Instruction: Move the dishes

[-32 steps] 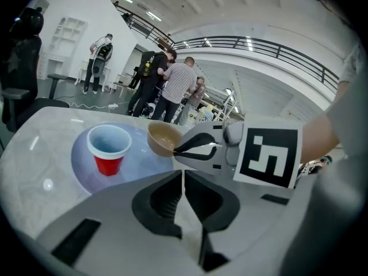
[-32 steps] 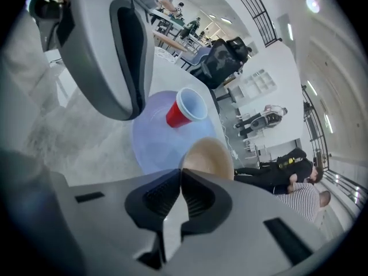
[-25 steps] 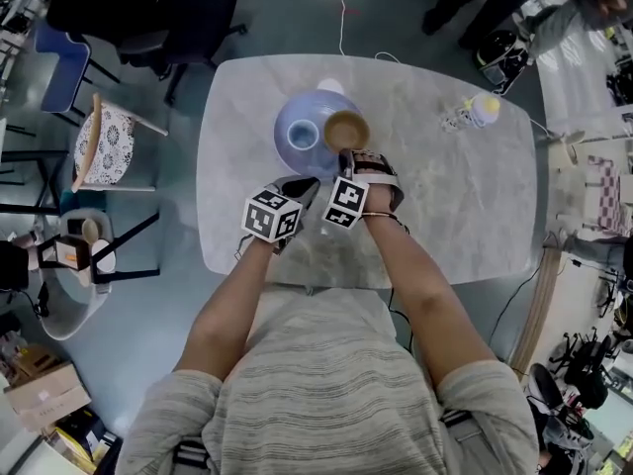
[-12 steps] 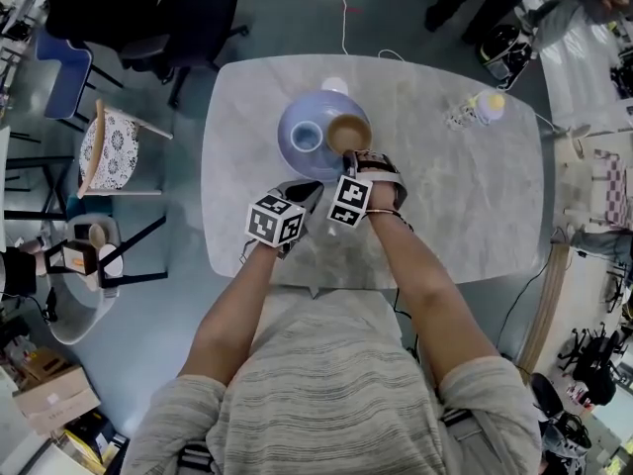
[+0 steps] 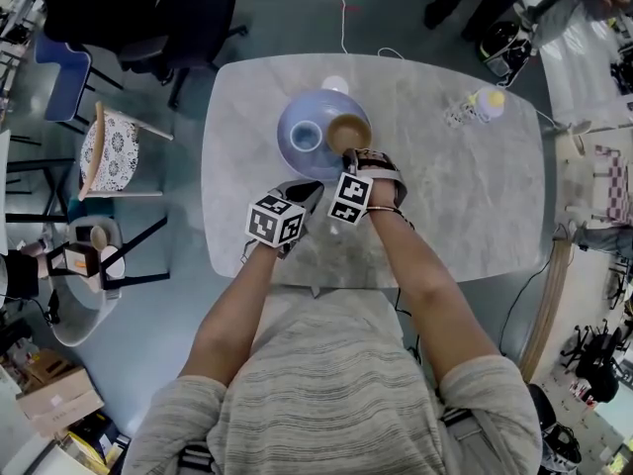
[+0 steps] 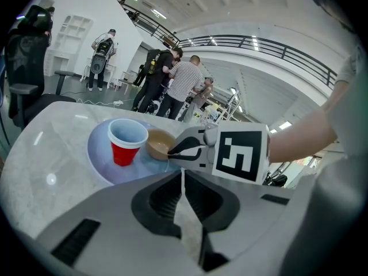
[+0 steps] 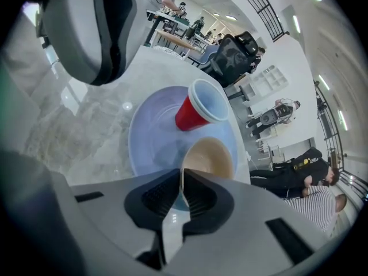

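A pale blue plate [image 5: 309, 107] lies at the far middle of the marble table [image 5: 445, 196]. On it stand a red cup [image 5: 306, 137] with a blue inside and a tan bowl [image 5: 348, 132]. My right gripper [image 5: 352, 155] reaches down to the bowl's near rim and is shut on it. In the right gripper view the thin rim of the bowl [image 7: 210, 157] runs into the closed jaws of the right gripper [image 7: 183, 177], with the cup [image 7: 198, 112] beyond. My left gripper [image 5: 308, 188] hovers just short of the plate, shut and empty; the left gripper [image 6: 183, 180] looks toward the plate [image 6: 100, 154].
A small bottle [image 5: 476, 107] lies on the table's far right. A white object [image 5: 334, 84] sits just behind the plate. Chairs [image 5: 119, 146] stand left of the table, a black office chair [image 5: 168, 18] at the far left. People stand beyond the far edge.
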The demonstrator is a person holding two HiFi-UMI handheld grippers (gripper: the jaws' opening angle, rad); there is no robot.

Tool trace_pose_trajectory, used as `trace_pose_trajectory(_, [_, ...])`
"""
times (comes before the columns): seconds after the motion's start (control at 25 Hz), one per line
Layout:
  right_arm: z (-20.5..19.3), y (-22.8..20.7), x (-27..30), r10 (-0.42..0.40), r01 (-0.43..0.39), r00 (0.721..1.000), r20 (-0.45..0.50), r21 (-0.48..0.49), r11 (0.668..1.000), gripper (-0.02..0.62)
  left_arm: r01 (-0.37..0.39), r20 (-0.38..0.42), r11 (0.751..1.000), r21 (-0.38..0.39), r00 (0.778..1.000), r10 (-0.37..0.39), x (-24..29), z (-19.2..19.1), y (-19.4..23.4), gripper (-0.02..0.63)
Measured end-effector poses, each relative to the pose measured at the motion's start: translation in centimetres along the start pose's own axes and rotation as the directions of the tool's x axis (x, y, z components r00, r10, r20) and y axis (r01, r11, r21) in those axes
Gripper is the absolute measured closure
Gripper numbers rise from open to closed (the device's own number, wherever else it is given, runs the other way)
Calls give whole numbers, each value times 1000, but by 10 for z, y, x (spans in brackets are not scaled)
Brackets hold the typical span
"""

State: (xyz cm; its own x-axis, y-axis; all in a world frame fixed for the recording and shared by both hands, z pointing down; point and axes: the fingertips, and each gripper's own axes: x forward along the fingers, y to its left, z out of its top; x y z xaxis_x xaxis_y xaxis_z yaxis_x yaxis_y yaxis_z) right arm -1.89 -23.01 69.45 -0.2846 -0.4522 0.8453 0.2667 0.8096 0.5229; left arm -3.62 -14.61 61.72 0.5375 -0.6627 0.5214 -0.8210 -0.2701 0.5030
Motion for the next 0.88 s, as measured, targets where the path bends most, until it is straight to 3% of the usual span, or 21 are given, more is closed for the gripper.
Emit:
trace_pose_trajectory(0.52, [-1, -2, -4, -9, 8, 1000, 5, 20, 1000, 485, 14, 2, 1000, -1, 1000, -14, 2, 2, -1, 583])
trace_pose_trajectory(0.88, [11, -6, -27, -32, 16, 996, 81, 188, 982, 485, 22, 18, 1000, 16, 1000, -22, 1, 8, -1, 581])
